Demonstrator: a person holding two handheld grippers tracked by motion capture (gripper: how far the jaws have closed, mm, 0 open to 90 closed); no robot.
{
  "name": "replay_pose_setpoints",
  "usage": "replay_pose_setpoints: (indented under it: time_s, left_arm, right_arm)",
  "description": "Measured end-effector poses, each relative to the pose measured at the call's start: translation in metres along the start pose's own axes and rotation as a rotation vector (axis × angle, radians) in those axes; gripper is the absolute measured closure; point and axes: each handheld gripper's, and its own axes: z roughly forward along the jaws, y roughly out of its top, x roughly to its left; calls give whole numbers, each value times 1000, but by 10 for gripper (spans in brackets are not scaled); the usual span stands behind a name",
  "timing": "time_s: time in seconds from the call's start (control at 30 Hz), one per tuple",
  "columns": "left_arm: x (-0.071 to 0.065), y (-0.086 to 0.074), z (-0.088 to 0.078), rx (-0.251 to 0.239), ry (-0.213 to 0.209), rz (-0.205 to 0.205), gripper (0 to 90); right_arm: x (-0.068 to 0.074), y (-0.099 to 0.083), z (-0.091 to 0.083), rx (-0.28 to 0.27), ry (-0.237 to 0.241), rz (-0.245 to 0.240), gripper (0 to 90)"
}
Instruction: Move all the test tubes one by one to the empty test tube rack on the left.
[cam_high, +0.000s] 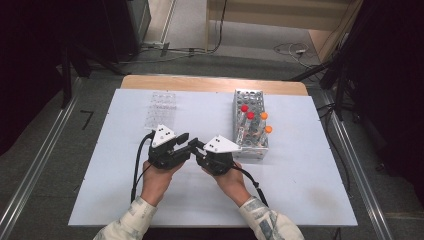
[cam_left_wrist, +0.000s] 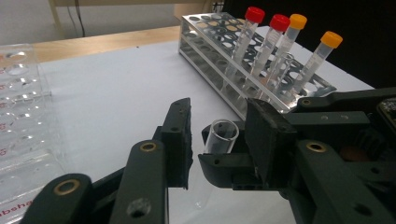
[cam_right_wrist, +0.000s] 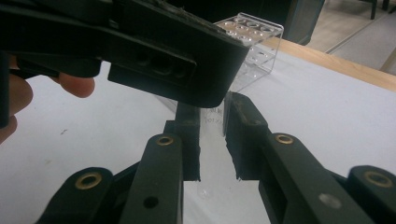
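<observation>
**Two tongs meet over an uncapped clear tube**

At the middle of the white table (cam_high: 300, 190), a person's hands bring the left tongs (cam_high: 186, 142) and the right tongs (cam_high: 196, 146) tip to tip. The right tongs (cam_right_wrist: 212, 140) pinch a clear tube (cam_right_wrist: 211, 119) between their two black pads; the tube stands roughly upright in the grip, with faint printed markings on its wall. In the left gripper view the same clear tube (cam_left_wrist: 220, 136) shows its open, uncapped mouth, held in the jaws of the right tongs, which come in from the right side of that picture.

The left tongs (cam_left_wrist: 217, 140) stand on either side of the tube with their jaws partly spread. One pad sits just beside the tube's mouth with a slim gap, the other lies behind the right tongs' jaw; whether either pad touches the glass cannot be told.

Beyond the tongs, a metal rack (cam_high: 248, 100) stands on the right half of the table and carries two red-capped tubes (cam_high: 244, 109) and two orange-capped tubes (cam_high: 264, 116), all upright in its near end. A clear plastic rack (cam_high: 161, 109) stands on the left half, well apart from the metal one.
</observation>
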Motion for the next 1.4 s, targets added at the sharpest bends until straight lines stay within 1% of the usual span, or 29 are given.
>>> replay_pose_setpoints:
  time_s: [0.27,0.3,0.37,0.4,0.57,0.8,0.97,1.03,1.07,1.1,1.13,1.2,1.33,1.4]
  left_arm:
    - [0,0,1,8,-12,-2,678]
    - [0,0,1,9,-13,-2,699]
    - [1,0,1,12,-15,-4,707]
    - [1,-1,1,12,-17,-6,730]
    - [2,-1,2,23,-21,-10,741]
    - [2,-1,1,15,-13,-9,764]
    - [2,-1,2,14,-16,-11,768]
    - [2,0,2,13,-13,-10,768]
    - [2,0,1,11,-13,-11,769]
    - [2,0,1,10,-16,-12,769]
    - [2,0,1,11,-16,-11,769]
    - [3,1,1,10,-13,-11,769]
    - [4,1,2,12,-7,-17,769]
    - [6,3,1,9,-6,-24,769]
  right_arm:
    - [1,0,0,-5,-1,-5,729]
    - [2,0,0,-7,-2,-11,729]
    - [2,0,1,-7,-2,-13,729]
    - [2,0,1,-9,-3,-13,729]
    - [2,0,1,-8,-5,-15,729]
    - [2,0,1,-7,-4,-14,729]
    - [2,0,0,-5,-5,-7,719]
    - [1,0,0,-6,-4,-7,691]
    - [1,0,-1,-1,1,-2,628]
    - [1,0,-1,-1,1,-2,628]
    - [0,0,-1,15,6,4,536]
    - [-1,0,-1,24,8,11,527]
    - [-4,-1,-7,42,28,27,443]
    - [-6,-1,-12,46,31,22,415]
